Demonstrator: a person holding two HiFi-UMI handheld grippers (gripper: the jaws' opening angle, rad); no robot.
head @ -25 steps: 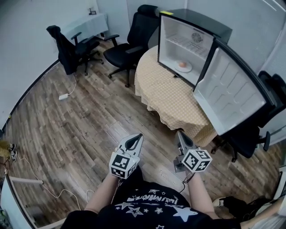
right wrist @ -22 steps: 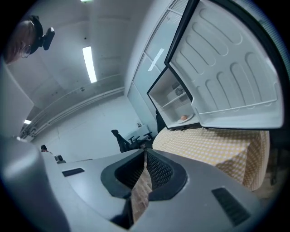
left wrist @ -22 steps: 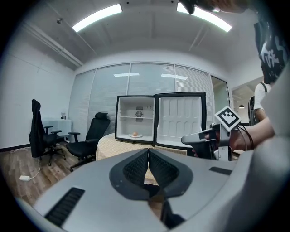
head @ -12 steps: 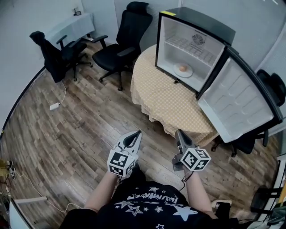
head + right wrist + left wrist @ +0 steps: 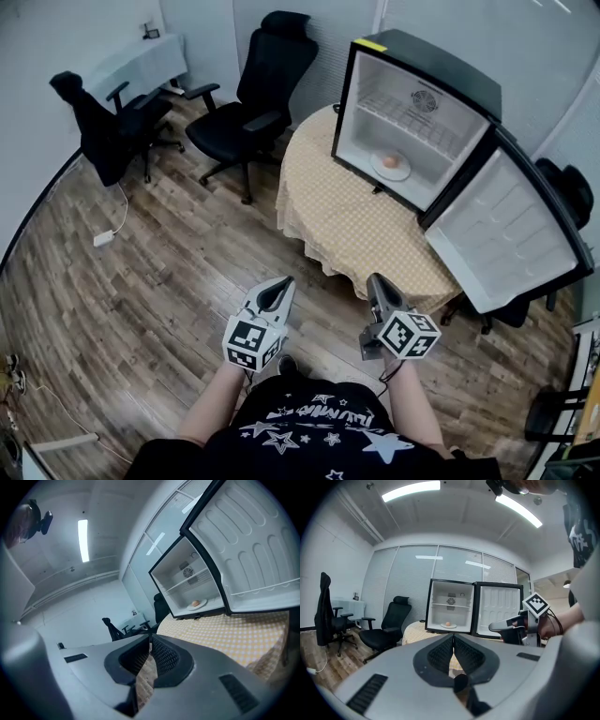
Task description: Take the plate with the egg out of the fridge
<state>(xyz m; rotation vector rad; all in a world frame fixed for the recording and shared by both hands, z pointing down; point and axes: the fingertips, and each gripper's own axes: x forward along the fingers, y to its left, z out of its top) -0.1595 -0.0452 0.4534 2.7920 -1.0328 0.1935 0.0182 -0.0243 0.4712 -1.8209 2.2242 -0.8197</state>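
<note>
A small black fridge (image 5: 441, 70) stands on a round table with a yellow checked cloth (image 5: 352, 220), its door (image 5: 502, 234) swung wide to the right. On its floor lies a white plate (image 5: 394, 167) with a brown egg (image 5: 390, 160) on it; the plate (image 5: 448, 626) and the egg (image 5: 196, 603) also show in both gripper views. My left gripper (image 5: 285, 285) and right gripper (image 5: 374, 281) are held low over the wooden floor, well short of the table. Both are shut with nothing in them.
Two black office chairs (image 5: 246, 112) (image 5: 105, 127) stand to the left of the table, near a white desk (image 5: 131, 61) by the wall. Another dark chair (image 5: 567, 192) sits behind the fridge door. A white cable and plug (image 5: 103, 237) lie on the floor at left.
The view has shifted: the fridge and table now sit a little further right and nearer. Both grippers hold the same pose, still shut.
</note>
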